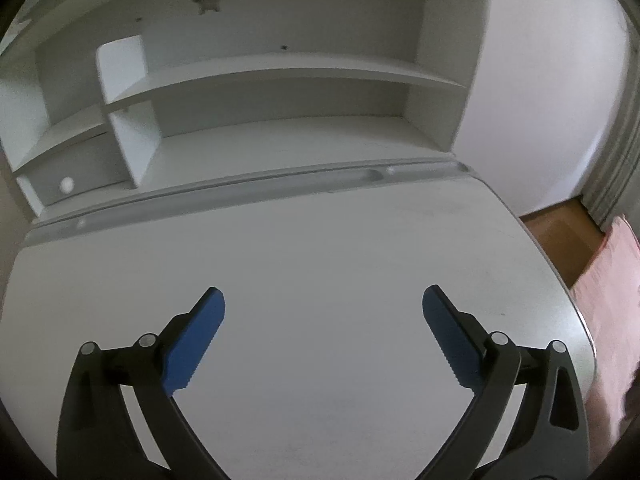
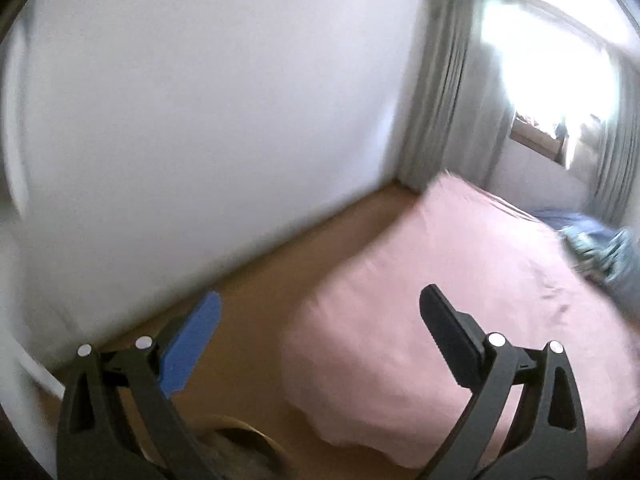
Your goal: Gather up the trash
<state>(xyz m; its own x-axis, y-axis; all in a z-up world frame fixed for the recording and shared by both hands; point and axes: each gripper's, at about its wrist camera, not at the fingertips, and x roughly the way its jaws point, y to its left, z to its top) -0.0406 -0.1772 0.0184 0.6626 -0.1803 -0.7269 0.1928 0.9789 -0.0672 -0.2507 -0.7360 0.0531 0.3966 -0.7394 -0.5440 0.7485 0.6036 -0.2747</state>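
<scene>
My left gripper (image 1: 323, 300) is open and empty, held above a white desk top (image 1: 320, 248). No trash shows on the desk in the left wrist view. My right gripper (image 2: 320, 304) is open and empty, held over the wooden floor (image 2: 256, 280) beside a bed with a pink sheet (image 2: 460, 280). The round rim of a container (image 2: 248, 434) shows at the bottom of the blurred right wrist view, just below the gripper; what it holds is hidden.
A white shelf unit (image 1: 256, 76) with a star cut-out stands at the back of the desk, with a small drawer knob (image 1: 66, 185) at its left. A white wall (image 2: 200, 120), grey curtains (image 2: 444, 92) and a bright window are beyond. Blue bedding (image 2: 592, 236) lies on the bed.
</scene>
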